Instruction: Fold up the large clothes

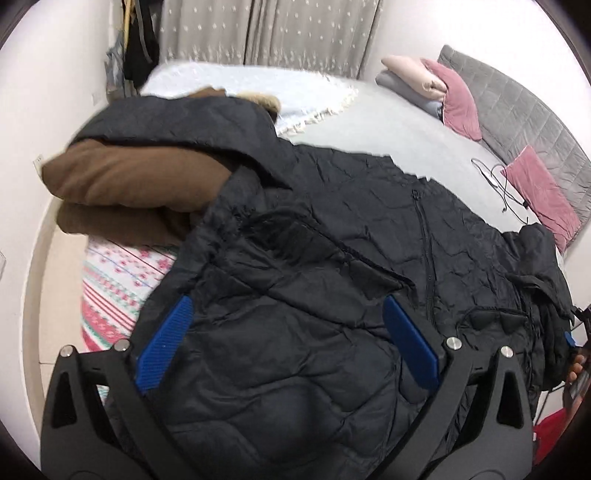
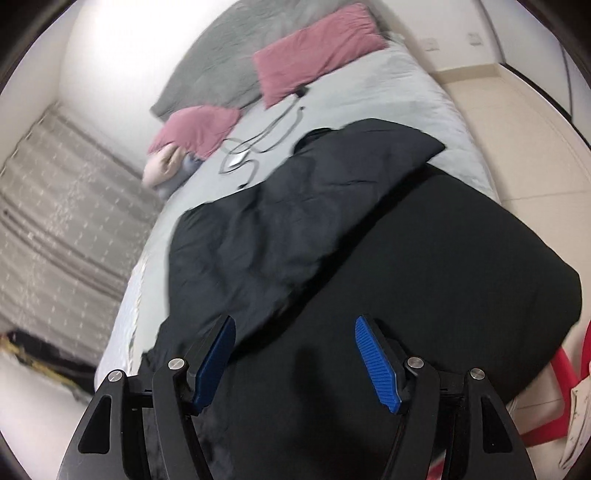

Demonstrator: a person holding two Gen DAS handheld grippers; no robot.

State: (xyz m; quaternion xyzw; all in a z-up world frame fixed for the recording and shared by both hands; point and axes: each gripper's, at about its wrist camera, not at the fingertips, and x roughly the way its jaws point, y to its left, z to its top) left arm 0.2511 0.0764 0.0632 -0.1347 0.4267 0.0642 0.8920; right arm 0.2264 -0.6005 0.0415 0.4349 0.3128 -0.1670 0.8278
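Bedroom; bed (image 1: 388,122) with smooth grey sheet, grey quilted headboard (image 1: 517,107) at the far end, patterned beige curtain (image 1: 269,33) behind. Pale tiled floor (image 2: 517,122) beside the bed.

Jacket (image 1: 332,258): black, quilted in wavy stitched panels, crinkled thin shell, zipper running down the front. Spread flat over the near half of the bed, reaching toward the pillows. In the right wrist view the jacket (image 2: 295,229) shows as a wrinkled matte upper layer and a smoother black expanse at the bed edge; blurred, seam detail not readable.

Brown garment (image 1: 129,181): soft, fleece-like, folded into a thick stack, lying at the jacket's left, partly under a black quilted flap. Striped floral cloth (image 1: 118,280) beneath it, red and white.

Two pink pillows (image 1: 543,192), velvety, rectangular, against the headboard. Thin dark cable (image 2: 258,136) looped on the sheet near them. Light blue fringed blanket (image 1: 258,96) at the far side.

Left gripper (image 1: 284,332): above the jacket's lower panel, pointing forward and down, blue ribbed pads (image 1: 166,343) spread wide apart, nothing between them. Contact with the fabric cannot be told.

Right gripper (image 2: 295,354): over the jacket near the bed edge, tilted down, pads (image 2: 376,365) likewise wide apart, holding nothing.

Red chair frame (image 2: 554,391) at lower right, off the bed.
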